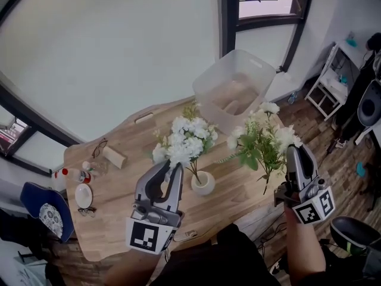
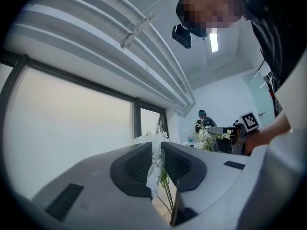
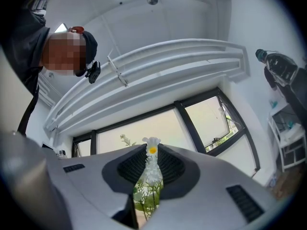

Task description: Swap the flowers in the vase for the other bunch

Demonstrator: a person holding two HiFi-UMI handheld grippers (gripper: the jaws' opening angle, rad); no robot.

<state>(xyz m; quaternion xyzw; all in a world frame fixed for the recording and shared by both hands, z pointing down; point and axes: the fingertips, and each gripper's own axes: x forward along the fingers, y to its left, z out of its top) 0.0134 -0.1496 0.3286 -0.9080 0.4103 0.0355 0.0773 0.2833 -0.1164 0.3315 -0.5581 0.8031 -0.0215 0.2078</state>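
Note:
A small round white vase (image 1: 203,183) stands on the wooden table (image 1: 113,225) near its front edge. My left gripper (image 1: 171,167) is shut on a bunch of white flowers (image 1: 186,138), just left of the vase; one thin stem reaches down to the vase's mouth. In the left gripper view the white blooms (image 2: 154,158) sit pinched between the jaws of the left gripper (image 2: 156,146). My right gripper (image 1: 296,151) is shut on the stems of a second, leafier bunch (image 1: 264,139), held to the right of the vase. A daisy (image 3: 152,148) shows between the jaws of the right gripper (image 3: 152,153).
A clear plastic bin (image 1: 234,87) stands at the table's far side. At the left end lie glasses (image 1: 99,147), a small block (image 1: 114,157), a bottle (image 1: 75,174) and a little dish (image 1: 83,195). A blue chair (image 1: 43,210) stands at the left, a white shelf (image 1: 330,82) at the right.

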